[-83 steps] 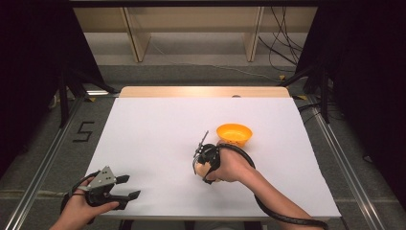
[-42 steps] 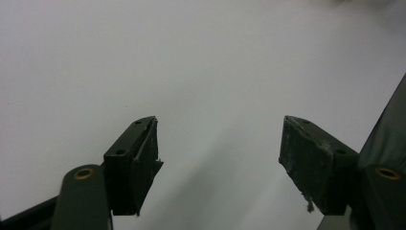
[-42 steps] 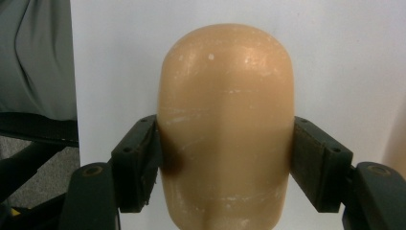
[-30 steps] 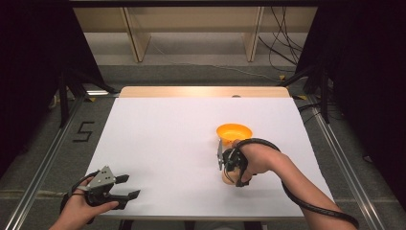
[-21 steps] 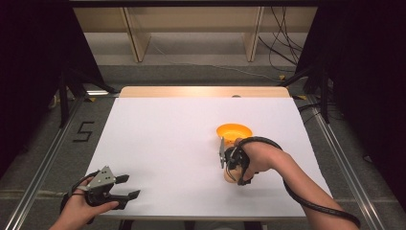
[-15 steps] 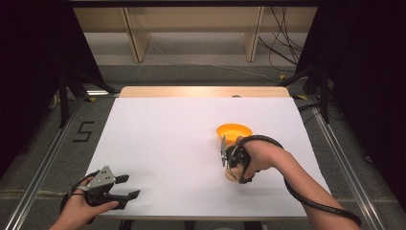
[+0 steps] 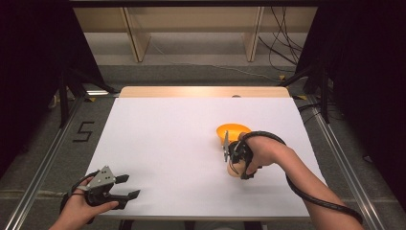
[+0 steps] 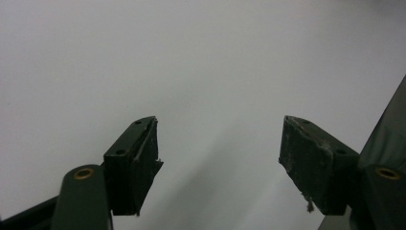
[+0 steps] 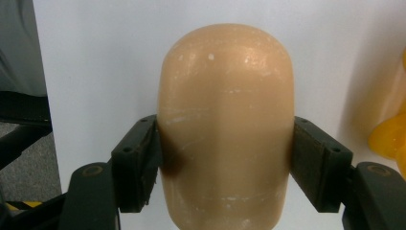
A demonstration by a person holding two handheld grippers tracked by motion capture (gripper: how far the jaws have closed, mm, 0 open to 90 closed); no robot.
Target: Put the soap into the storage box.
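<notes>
1. The white counter (image 7: pixel 163 143) carries everything, and your two hands sit well apart on it: the left near its front left corner, the right toward the right side.
2. Just beyond your right hand sits the orange bowl (image 7: pixel 233 131), close to the held piece; I can't tell if they touch.
3. Your right gripper (image 9: pixel 225 158) has its jaws clamped on the tan rounded block (image 9: pixel 225 129), one pad pressed flat on each side around its lower half.
4. In the right gripper view, the block's long axis runs straight out along the jaws, domed end pointing away from the gripper. The high view shows the block (image 7: pixel 234 168) just off the bowl.
5. Your left gripper (image 8: pixel 218 158) has its jaws apart with nothing between them, just bare counter.
</notes>
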